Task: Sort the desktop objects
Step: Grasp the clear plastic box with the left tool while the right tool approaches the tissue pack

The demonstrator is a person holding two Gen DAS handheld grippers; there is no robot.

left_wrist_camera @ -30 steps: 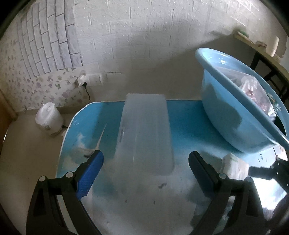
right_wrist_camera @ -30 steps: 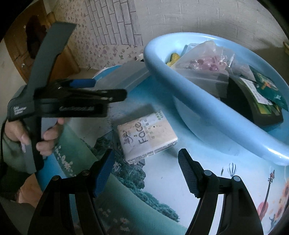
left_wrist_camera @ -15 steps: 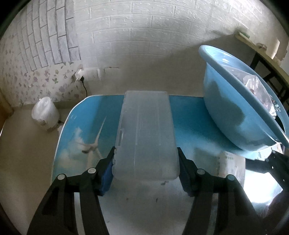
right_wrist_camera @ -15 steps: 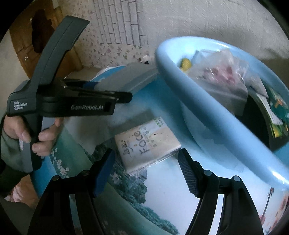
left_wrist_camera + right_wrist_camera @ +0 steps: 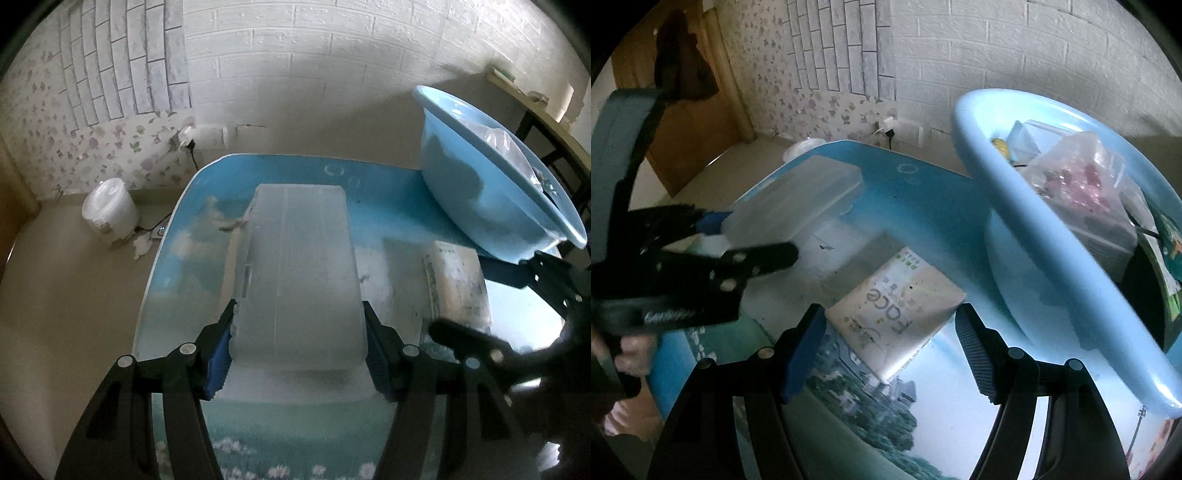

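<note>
A long translucent plastic box [image 5: 299, 266] lies on the blue picture-print table [image 5: 388, 184], and my left gripper [image 5: 299, 332] is shut on its near end, both blue pads pressed to its sides. In the right wrist view the same box [image 5: 798, 195] shows at the left, held by the left gripper [image 5: 750, 236] in a person's hand. A tissue pack [image 5: 894, 306] printed "Face" lies by the light blue basin [image 5: 1034, 251]. My right gripper [image 5: 890, 325] is open, its fingers astride the pack's near end without touching it.
The basin [image 5: 480, 206] holds a clear bag of pink items [image 5: 1082, 177], a black package and other things. A white pot [image 5: 109, 212] stands on the floor left of the table under a wall socket. A wooden door [image 5: 690, 122] is at far left.
The left jaws went from wide open to closed on the translucent box, which then shifted on the table. The right gripper moved closer over the tissue pack, staying open.
</note>
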